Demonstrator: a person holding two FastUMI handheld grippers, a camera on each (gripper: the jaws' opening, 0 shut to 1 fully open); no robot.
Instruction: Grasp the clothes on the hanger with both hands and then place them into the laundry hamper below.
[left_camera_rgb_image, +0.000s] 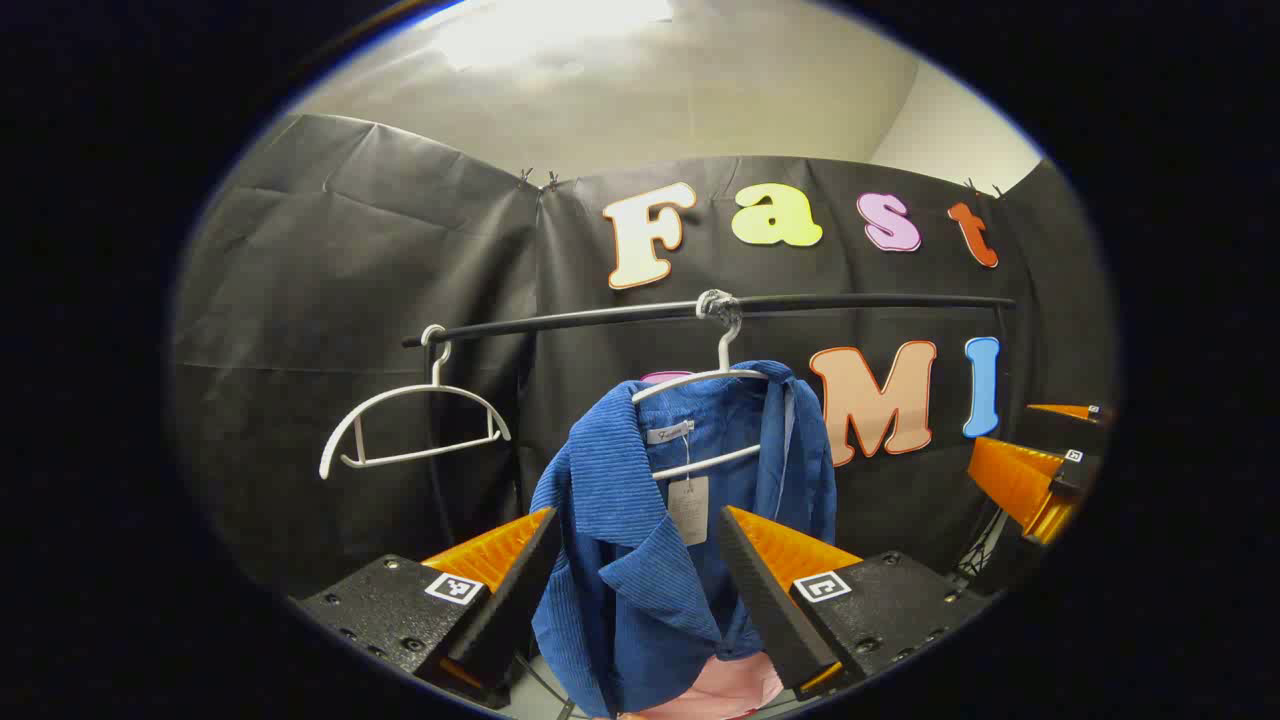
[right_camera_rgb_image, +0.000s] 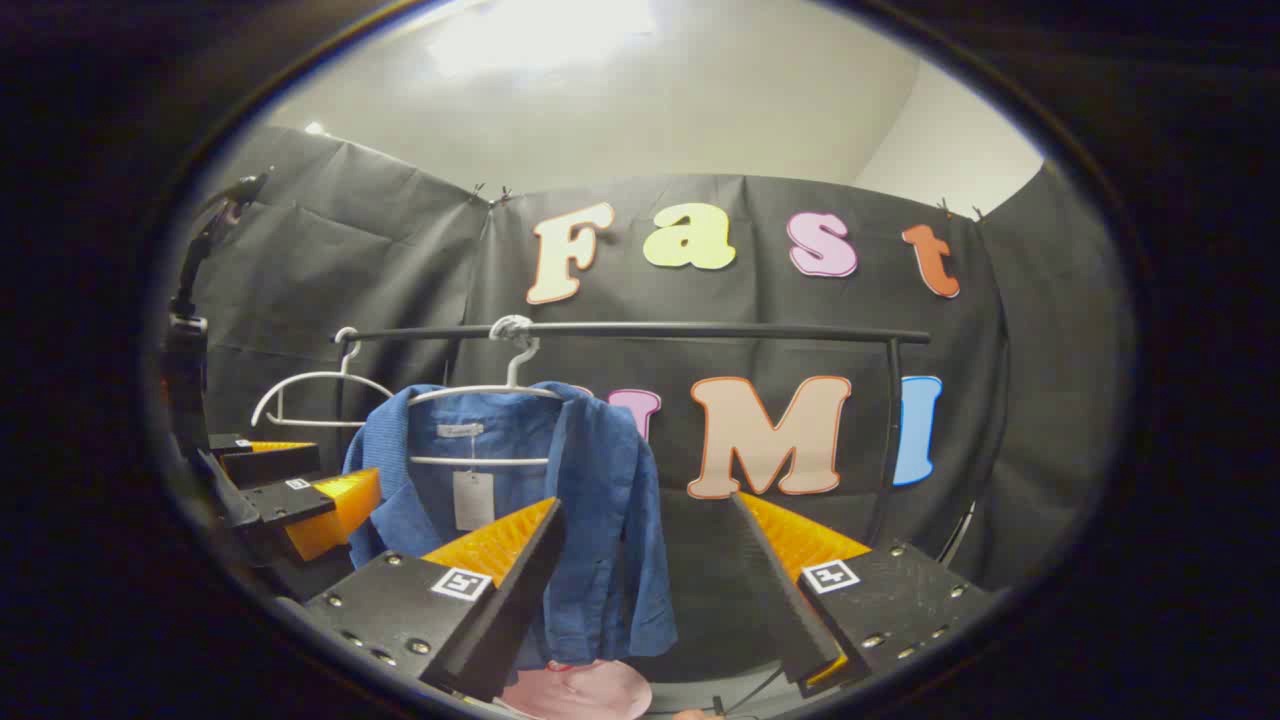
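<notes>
A blue shirt (left_camera_rgb_image: 640, 560) with a paper tag hangs on a white hanger (left_camera_rgb_image: 700, 378) from the black rail (left_camera_rgb_image: 860, 300). My left gripper (left_camera_rgb_image: 638, 515) is open, and the shirt's collar and front show through the gap between its fingers. In the right gripper view the shirt (right_camera_rgb_image: 590, 470) hangs left of centre. My right gripper (right_camera_rgb_image: 648, 502) is open there, with the shirt's right edge showing just past its left finger. The left gripper (right_camera_rgb_image: 290, 490) sits at that view's left edge, and the right gripper (left_camera_rgb_image: 1040, 470) at the far right of the left gripper view.
An empty white hanger (left_camera_rgb_image: 415, 430) hangs at the rail's left end, also seen as the empty hanger (right_camera_rgb_image: 315, 390). Pink cloth (left_camera_rgb_image: 715, 685) lies below the shirt, seen too as pink cloth (right_camera_rgb_image: 575, 690). The rail's upright post (right_camera_rgb_image: 890, 440) stands on the right.
</notes>
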